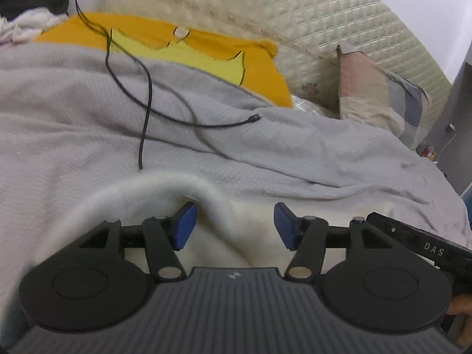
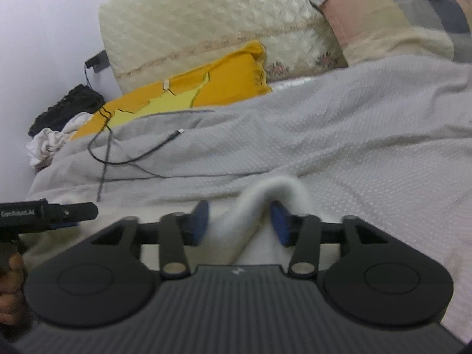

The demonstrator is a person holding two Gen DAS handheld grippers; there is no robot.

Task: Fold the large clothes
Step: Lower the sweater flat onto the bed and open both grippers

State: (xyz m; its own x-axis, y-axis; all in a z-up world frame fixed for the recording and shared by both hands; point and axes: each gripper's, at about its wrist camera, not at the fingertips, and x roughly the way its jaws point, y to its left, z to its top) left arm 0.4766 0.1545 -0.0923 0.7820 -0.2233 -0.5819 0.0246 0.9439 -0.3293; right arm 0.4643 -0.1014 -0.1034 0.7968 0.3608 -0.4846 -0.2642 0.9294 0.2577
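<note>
Garment point(image 1: 165, 188) edge runs crosswise — across the bed point(image 1: 73, 112).

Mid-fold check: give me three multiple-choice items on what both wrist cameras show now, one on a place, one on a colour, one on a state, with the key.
1. Where does the black cable lie?
A. on the grey blanket
B. on the floor
C. wrapped round a claw

2. What colour is the pillow at the quilted headboard?
A. blue
B. orange and yellow
C. green

3. How do the left claw and the right claw stand?
A. both clamped shut on the cable
B. both open, with white cloth between the pads
C. both out of view

Key: 1 A, the cable trails across the grey blanket. 2 B, orange with a yellow patch. 3 B, gaps show between the blue pads, and the white garment arches loosely there.
</note>
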